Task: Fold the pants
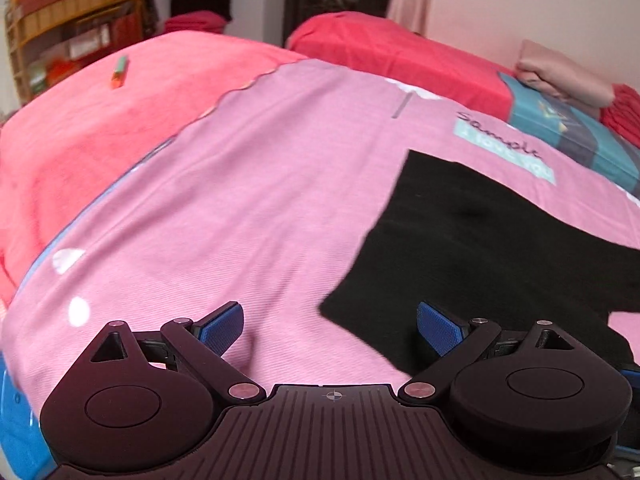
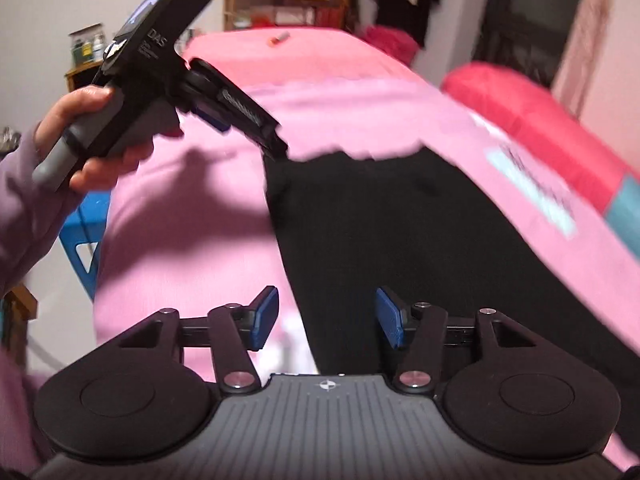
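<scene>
Black pants (image 1: 480, 240) lie flat on a pink sheet (image 1: 240, 200) over the bed. In the left wrist view my left gripper (image 1: 330, 330) is open and empty, just above the sheet at the pants' near left corner. In the right wrist view the pants (image 2: 400, 240) run away from me. My right gripper (image 2: 326, 318) is open and empty, its right finger over the pants' near edge. The left gripper (image 2: 224, 112) also shows there, held in a hand near the pants' far left corner.
A red blanket (image 1: 80, 128) covers the bed's left side, with a small orange and green object (image 1: 119, 72) on it. Red pillows (image 1: 380, 48), folded pink cloth (image 1: 568, 76) and a teal printed patch (image 1: 580, 128) lie at the far right. A wooden shelf (image 1: 60, 28) stands behind.
</scene>
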### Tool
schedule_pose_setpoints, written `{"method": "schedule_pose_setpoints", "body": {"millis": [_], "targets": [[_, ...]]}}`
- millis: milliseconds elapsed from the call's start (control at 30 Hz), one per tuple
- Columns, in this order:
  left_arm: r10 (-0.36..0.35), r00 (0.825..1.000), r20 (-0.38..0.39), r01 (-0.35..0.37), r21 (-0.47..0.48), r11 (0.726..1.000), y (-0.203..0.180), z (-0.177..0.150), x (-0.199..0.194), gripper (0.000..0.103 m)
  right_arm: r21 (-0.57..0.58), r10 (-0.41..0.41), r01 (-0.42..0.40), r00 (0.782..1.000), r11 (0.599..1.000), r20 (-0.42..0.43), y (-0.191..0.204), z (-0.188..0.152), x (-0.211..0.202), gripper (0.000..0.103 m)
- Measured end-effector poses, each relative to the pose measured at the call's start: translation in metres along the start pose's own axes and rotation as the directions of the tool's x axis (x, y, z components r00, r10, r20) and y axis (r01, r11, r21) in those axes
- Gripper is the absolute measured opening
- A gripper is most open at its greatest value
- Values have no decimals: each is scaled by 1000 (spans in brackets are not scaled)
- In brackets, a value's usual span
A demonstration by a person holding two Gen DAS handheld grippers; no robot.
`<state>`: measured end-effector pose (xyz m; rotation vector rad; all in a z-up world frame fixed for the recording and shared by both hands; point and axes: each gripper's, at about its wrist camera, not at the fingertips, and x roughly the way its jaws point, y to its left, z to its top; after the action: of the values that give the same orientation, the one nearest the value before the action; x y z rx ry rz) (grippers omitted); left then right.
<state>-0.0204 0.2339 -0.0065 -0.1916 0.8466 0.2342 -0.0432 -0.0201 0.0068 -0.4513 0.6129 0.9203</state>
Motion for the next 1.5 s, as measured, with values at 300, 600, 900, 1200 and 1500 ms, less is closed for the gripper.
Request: {"method": "schedule_pose_setpoints", "body": {"millis": [300,600,900,1200,1500], "targets": [[66,998,2,-66,-52,996,36,-11,-10,103,-64,-14,12,1000,998,-23,17,44,123,50],[77,997,29,-74,-108,991,48,-1,-18,103,-52,83,-83,997,995,-2,51,62,141,27],[-26,999,26,25,56,998,-14,14,8,103,222,108,-110,994,969,23,-55,56,85,69],[32,998,-59,-22,165,986,-37,-4,59,103,378,-109,156,984,912,-143,-150,55,196,61],[-70,997,-35,75,182,980,-44,44,20,103,427,-63,96,994,899,-90,-172,61,156,86]]}}
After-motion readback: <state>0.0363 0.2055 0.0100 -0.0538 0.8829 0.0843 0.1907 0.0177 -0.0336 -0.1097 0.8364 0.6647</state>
